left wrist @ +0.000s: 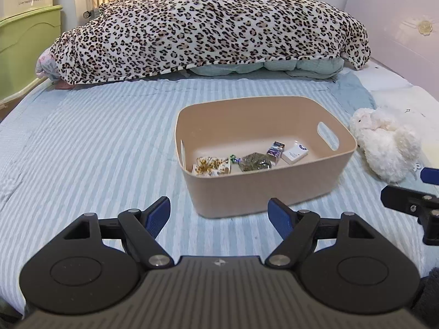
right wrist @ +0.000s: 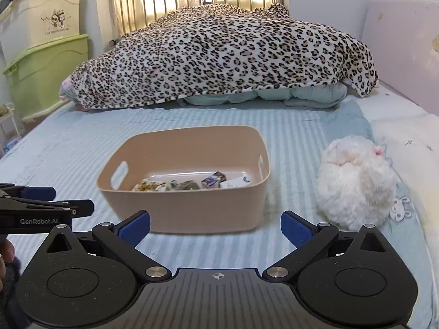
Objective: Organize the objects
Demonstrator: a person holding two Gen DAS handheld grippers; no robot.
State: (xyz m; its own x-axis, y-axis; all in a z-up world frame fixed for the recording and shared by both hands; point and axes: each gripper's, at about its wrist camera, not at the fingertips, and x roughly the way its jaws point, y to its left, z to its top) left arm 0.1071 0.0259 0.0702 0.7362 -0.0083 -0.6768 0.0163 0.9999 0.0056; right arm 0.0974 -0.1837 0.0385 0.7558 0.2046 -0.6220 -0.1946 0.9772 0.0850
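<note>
A beige plastic bin (left wrist: 263, 189) sits on the striped bed and also shows in the right wrist view (right wrist: 186, 208). It holds a white and gold packet (left wrist: 211, 166), a dark green packet (left wrist: 255, 161), a small purple box (left wrist: 275, 149) and a white box (left wrist: 295, 154). A white plush toy (left wrist: 384, 145) lies to the right of the bin, also in the right wrist view (right wrist: 356, 183). My left gripper (left wrist: 219, 215) is open and empty, just short of the bin's near wall. My right gripper (right wrist: 215, 227) is open and empty, in front of the bin.
A leopard-print blanket (left wrist: 208, 24) is heaped at the far end of the bed over pale green bedding (left wrist: 263, 67). Green and cream storage boxes (right wrist: 46, 74) stand at the left. A pink headboard (left wrist: 397, 27) runs along the right. White pillows (right wrist: 406, 137) lie beyond the plush.
</note>
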